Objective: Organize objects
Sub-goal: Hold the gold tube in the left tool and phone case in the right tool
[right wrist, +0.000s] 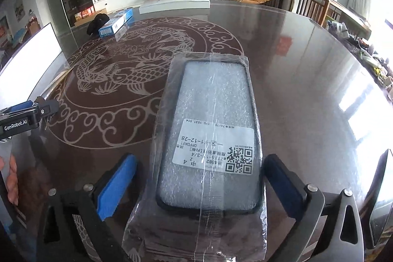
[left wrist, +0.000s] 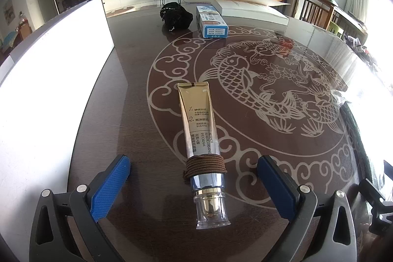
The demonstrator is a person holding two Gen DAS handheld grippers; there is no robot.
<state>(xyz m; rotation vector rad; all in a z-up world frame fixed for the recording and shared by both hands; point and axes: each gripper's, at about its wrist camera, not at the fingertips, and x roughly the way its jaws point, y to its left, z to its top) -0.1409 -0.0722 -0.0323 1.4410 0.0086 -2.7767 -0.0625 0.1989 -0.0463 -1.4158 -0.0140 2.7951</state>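
A gold and silver eye cream tube (left wrist: 200, 129) with a brown hair tie (left wrist: 204, 165) wound round it lies on the dark glass table (left wrist: 137, 129), clear cap toward me. My left gripper (left wrist: 194, 184) is open, its blue pads either side of the tube's cap end, apart from it. A phone case in a clear plastic bag (right wrist: 208, 136) lies flat in the right wrist view. My right gripper (right wrist: 200, 184) is open, its pads flanking the bag's near end without touching it. The left gripper also shows in the right wrist view (right wrist: 27, 114).
A blue and white box (left wrist: 211, 21) and a black pouch (left wrist: 175, 15) lie at the table's far side. A flat white box (left wrist: 250, 9) lies behind them. A white board (left wrist: 49, 70) stands along the left. Chairs (left wrist: 316, 11) stand at the far right.
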